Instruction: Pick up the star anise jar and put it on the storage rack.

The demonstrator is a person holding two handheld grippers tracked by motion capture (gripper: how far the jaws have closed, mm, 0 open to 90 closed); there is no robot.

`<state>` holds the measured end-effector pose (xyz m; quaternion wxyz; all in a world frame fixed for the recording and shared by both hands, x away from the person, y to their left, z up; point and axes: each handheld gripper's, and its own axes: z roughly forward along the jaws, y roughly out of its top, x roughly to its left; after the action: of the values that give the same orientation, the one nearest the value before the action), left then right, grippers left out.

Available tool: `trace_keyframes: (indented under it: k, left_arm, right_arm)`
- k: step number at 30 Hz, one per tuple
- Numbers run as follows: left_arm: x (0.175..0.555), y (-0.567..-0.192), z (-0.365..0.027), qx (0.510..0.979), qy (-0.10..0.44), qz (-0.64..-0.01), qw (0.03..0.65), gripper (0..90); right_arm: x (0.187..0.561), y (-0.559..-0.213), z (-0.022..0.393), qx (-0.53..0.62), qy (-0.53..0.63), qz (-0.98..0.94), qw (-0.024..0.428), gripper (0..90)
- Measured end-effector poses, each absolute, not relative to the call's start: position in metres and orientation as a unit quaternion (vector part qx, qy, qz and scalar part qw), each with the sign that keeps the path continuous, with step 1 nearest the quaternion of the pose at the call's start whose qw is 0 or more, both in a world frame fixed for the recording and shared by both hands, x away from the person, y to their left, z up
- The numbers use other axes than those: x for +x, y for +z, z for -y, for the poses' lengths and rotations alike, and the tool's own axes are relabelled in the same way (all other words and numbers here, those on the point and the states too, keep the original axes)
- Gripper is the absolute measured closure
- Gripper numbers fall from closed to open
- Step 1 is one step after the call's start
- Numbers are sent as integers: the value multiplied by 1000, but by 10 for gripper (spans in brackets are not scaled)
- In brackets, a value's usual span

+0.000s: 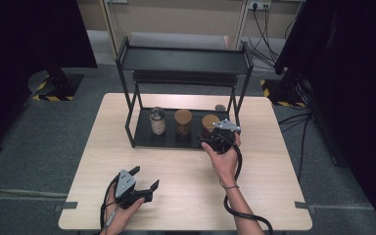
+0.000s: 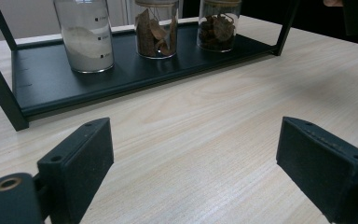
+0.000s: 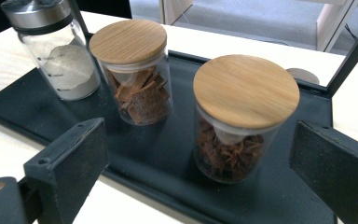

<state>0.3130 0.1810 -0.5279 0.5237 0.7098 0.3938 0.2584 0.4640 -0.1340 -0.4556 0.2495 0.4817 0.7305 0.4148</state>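
Right gripper (image 1: 214, 138) hovering at the front edge of the rack's lower shelf (image 1: 144, 135), jaws spread wide and gripping nothing. Framing the star-anise jar (image 3: 240, 121) between them in the right gripper view, one jaw at 8 o'clock of the jar, the other at 4 o'clock, both clear of the glass. Jar standing upright at the right end of the shelf, bamboo lid on.

Sitting just beside it at 10 o'clock in that view: the bark jar (image 3: 137, 70), also bamboo-lidded. Standing farther out at 10 o'clock: the powder shaker (image 3: 56, 51) with its steel cap. Rising at 1 o'clock of the star-anise jar: a black rack post (image 3: 352, 56), near the right jaw's side. Lying behind the shelf: a small round disc (image 3: 305, 74) on the table (image 1: 186, 196).

Left gripper (image 1: 139, 183) resting low at 7 o'clock on the table, jaws wide apart, empty, well apart from the rack.
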Motion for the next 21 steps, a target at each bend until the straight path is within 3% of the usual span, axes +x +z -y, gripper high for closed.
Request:
trace_keyframes:
  k: [21]
  left_arm:
    - [313, -528, -181, 709, 259, -395, 523, 104]
  right_arm:
    - [436, -457, 149, 472, 430, -731, 240, 46]
